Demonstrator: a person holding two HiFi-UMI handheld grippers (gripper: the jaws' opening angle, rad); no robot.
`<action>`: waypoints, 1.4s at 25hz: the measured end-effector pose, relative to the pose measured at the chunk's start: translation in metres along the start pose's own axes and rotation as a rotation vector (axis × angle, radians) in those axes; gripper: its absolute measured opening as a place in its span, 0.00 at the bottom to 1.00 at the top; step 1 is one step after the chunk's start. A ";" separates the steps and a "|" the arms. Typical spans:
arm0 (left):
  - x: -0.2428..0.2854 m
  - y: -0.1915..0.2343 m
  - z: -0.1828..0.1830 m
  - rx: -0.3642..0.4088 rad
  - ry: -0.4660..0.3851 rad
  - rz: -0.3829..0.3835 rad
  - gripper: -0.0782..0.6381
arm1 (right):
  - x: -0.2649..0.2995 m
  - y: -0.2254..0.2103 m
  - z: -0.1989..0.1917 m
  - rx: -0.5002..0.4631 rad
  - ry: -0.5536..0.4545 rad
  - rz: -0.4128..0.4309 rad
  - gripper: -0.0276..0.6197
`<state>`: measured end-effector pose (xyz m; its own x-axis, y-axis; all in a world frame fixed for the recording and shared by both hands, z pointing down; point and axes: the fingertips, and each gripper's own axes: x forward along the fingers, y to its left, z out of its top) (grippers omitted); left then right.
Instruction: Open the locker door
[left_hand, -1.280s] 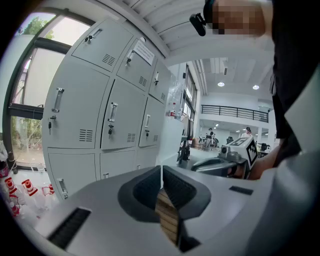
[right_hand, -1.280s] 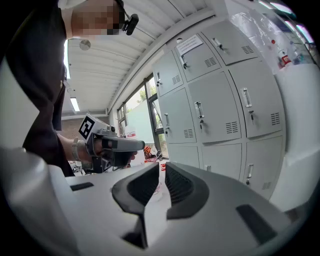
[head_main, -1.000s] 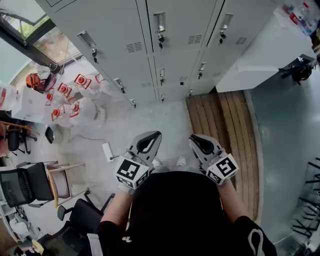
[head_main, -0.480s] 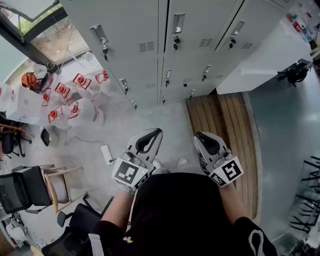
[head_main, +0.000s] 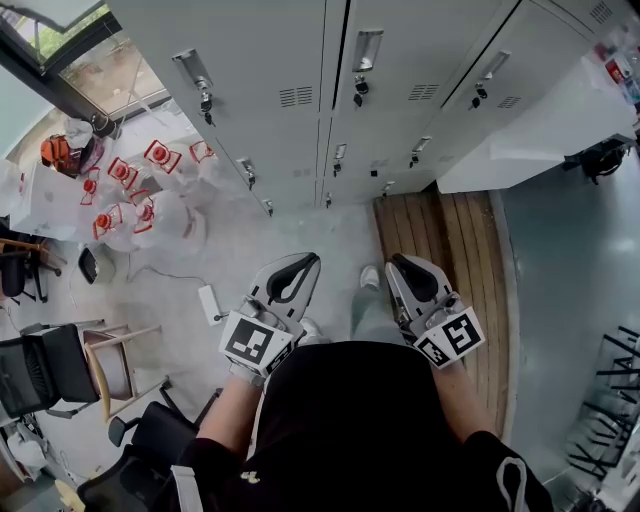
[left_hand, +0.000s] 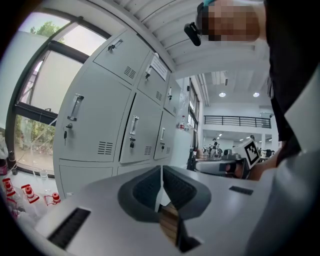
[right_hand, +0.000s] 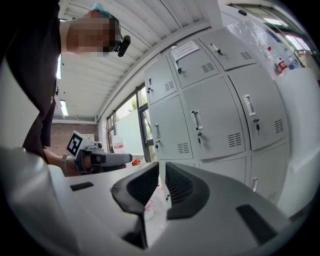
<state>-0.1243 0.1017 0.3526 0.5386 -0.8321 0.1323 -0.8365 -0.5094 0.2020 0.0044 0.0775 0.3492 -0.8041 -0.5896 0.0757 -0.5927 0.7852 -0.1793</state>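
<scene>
Head view, steeply down: grey lockers (head_main: 260, 60) fill the top, the middle locker door (head_main: 395, 100) closed. Below the lockers lie concrete floor (head_main: 250, 240) and wooden planks (head_main: 450, 240). Left gripper (head_main: 308, 262) and right gripper (head_main: 396, 266) hover short of the lockers, both clenched, empty

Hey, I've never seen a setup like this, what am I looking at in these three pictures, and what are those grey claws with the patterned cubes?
No robot here: a person holds a grey two-jaw left gripper and a matching right gripper, one per hand. The top-down picture comes from a camera on the person's head; the other two from cameras riding on each gripper, looking along its jaws. Both grippers are closed and hold nothing. Ahead stands a bank of grey metal lockers, doors shut.
</scene>
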 end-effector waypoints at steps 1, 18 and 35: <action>0.008 0.002 0.000 0.002 0.010 0.012 0.15 | 0.005 -0.009 0.001 0.008 0.000 0.011 0.13; 0.148 0.020 0.015 0.001 0.053 0.284 0.15 | 0.059 -0.170 0.016 0.090 0.038 0.243 0.13; 0.121 0.043 -0.003 -0.060 0.109 0.444 0.15 | 0.118 -0.181 -0.053 0.100 0.195 0.300 0.13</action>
<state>-0.0952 -0.0200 0.3804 0.1392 -0.9372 0.3198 -0.9831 -0.0920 0.1582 0.0144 -0.1244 0.4426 -0.9409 -0.2811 0.1890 -0.3293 0.8896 -0.3166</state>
